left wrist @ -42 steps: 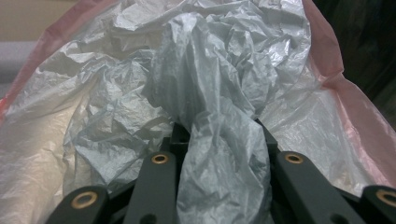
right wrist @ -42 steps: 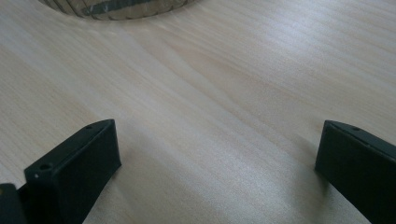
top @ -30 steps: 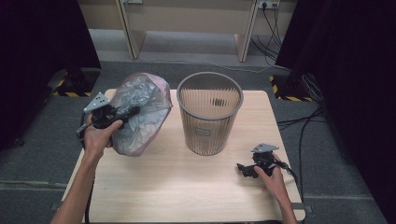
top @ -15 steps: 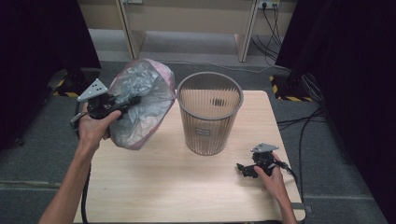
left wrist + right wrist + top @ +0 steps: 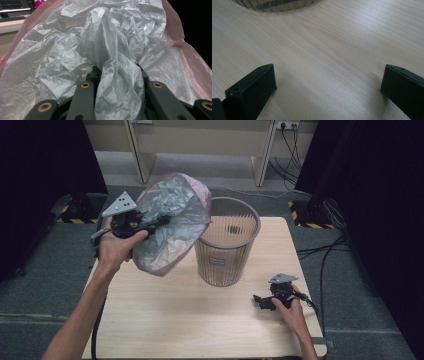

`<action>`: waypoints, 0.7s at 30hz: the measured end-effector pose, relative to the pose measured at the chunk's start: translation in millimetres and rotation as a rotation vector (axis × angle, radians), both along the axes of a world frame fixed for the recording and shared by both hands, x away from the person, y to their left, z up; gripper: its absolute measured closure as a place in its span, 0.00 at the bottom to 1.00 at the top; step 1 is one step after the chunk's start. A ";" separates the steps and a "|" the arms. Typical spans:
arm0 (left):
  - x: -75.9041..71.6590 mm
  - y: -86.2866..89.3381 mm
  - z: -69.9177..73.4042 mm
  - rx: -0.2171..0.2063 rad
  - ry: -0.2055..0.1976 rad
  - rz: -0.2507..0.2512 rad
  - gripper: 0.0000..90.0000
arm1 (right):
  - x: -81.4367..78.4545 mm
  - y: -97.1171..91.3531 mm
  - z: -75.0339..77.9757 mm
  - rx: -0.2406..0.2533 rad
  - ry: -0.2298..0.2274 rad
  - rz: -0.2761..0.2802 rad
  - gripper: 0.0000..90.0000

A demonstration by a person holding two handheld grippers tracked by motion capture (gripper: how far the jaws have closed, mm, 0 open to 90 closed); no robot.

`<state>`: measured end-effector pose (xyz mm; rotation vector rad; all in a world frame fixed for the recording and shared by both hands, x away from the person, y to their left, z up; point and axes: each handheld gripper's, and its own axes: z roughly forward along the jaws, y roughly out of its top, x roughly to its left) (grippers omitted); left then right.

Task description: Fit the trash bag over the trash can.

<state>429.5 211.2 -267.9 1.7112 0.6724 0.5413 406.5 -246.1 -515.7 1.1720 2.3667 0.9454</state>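
crinkled grey plastic bag with a pink rim (image 5: 170, 227) fills my left hand-held gripper (image 5: 152, 223), whose jaws are clenched on a bunched fold of it (image 5: 120, 82). i see the bag held up off the pale wooden counter (image 5: 165, 320), just left of the grey slatted wastebasket (image 5: 227, 245). my right hand-held gripper (image 5: 260, 301) rests low on the counter near the basket, jaws spread wide, grasping nothing.

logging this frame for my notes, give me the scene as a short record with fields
held item: crumpled grey and pink plastic bag
holder: left gripper, jaws shut on a bunched fold of the bag
bag position: lifted off the table, beside and touching the bin's rim
bin: grey slatted wastebasket, upright
right gripper: open, low over the light wooden table
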 end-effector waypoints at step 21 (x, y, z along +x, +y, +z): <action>27.4 -88.4 16.7 0.072 0.009 -0.095 0.77 | 0.1 0.1 -0.1 0.000 -0.002 0.006 0.00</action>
